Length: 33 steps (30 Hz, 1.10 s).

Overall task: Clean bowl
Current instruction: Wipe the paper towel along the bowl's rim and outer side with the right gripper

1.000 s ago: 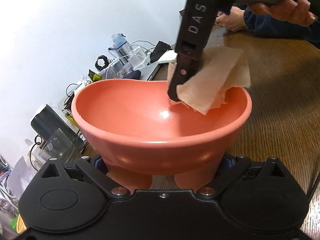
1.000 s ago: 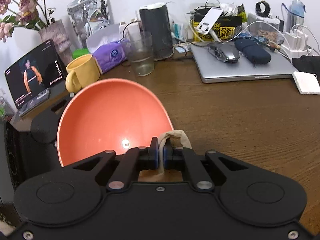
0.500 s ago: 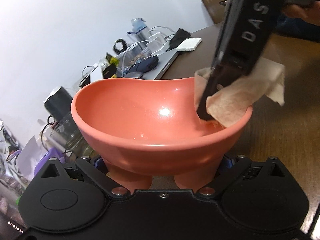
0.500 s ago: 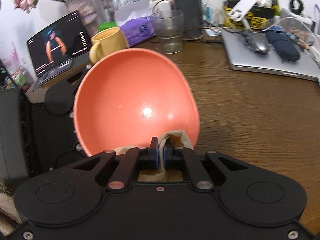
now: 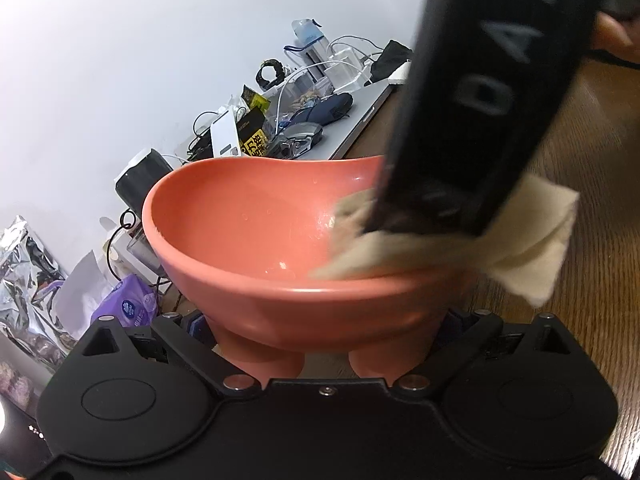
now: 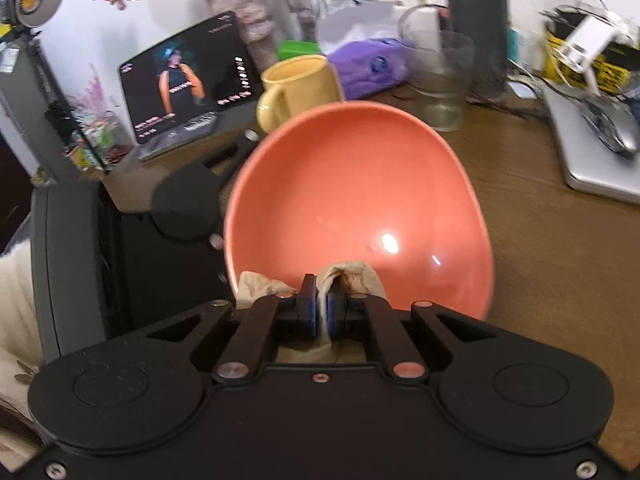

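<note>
The orange bowl (image 5: pixel 256 232) sits tipped up off the wooden table (image 6: pixel 560 248), caught at its base between the two fingers of the left gripper (image 5: pixel 324 344), which are spread wide enough to take the bowl's foot and are clamped against it on both sides. From the right wrist view the bowl's open side faces the other tool, its glossy inside catching a bright spot of light. The right gripper (image 6: pixel 319 312) has its blue pads nearly together, pinching a beige cloth (image 6: pixel 352 276) that bunches up just past the tips and presses against the inner wall near the rim closest to it. From the left wrist view the same tool comes down from the upper right as a blurred black bar, with the cloth (image 5: pixel 520 248) draped over the bowl's right rim, part inside and part hanging outside. Behind the bowl the table is crowded: a yellow mug (image 6: pixel 298 88) stands just beyond the far rim, a clear glass (image 6: pixel 440 80) is to its right, a purple tissue pack (image 6: pixel 372 66) lies between them further back, and a tablet (image 6: pixel 188 76) leans with a video showing. A silver laptop (image 6: pixel 592 164) lies closed at the right edge, well apart from the bowl, with a mouse resting on top.
</note>
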Each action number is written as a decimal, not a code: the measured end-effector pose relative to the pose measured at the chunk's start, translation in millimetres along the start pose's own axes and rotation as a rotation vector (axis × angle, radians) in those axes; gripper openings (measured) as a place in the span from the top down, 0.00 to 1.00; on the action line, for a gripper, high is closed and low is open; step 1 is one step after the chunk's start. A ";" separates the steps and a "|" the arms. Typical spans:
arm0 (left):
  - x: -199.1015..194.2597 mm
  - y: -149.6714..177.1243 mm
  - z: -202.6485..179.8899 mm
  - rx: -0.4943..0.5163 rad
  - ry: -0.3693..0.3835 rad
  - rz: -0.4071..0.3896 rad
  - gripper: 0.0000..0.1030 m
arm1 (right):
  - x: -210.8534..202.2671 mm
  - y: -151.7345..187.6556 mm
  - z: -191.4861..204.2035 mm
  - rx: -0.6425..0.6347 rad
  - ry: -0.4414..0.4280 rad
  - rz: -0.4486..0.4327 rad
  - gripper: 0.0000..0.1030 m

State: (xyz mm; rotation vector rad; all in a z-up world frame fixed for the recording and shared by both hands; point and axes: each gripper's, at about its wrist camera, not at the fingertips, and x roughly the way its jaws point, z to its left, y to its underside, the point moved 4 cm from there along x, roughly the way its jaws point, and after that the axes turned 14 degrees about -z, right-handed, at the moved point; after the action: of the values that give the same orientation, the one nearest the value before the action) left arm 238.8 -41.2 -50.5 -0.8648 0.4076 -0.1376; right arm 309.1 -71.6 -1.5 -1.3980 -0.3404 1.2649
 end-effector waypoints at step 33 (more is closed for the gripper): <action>2.2 -14.4 -8.2 -0.017 -0.008 0.005 0.04 | 6.6 -36.8 -56.4 -0.097 0.093 -0.079 0.95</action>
State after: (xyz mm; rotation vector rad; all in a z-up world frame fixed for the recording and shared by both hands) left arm 238.2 -56.9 -45.0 -0.8811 0.4034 -0.1263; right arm 373.8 -85.3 12.6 -1.5058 -0.3942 1.1279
